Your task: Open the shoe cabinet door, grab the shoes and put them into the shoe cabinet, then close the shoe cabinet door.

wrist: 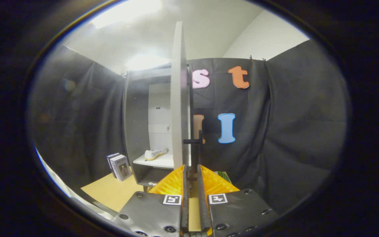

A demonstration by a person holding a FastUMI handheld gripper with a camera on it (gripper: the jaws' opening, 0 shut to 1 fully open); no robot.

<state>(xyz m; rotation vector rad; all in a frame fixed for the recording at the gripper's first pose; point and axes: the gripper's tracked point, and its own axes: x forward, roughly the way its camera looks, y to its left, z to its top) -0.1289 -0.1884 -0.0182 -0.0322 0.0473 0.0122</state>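
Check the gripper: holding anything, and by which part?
The gripper looks shut on the cabinet door, at the bar handle on its lower edge; contact itself is hard to see.

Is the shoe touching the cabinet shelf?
Touching. The gripper view shows the shoe lying flat on the shelf inside the cabinet, beyond the gripper, whose fingers are nearly closed at the open door's edge.

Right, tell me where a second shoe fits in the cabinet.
Bare shelf lies right of the white shoe, toward the open door. The fingers are nearly closed at the door's edge, crowding that side.
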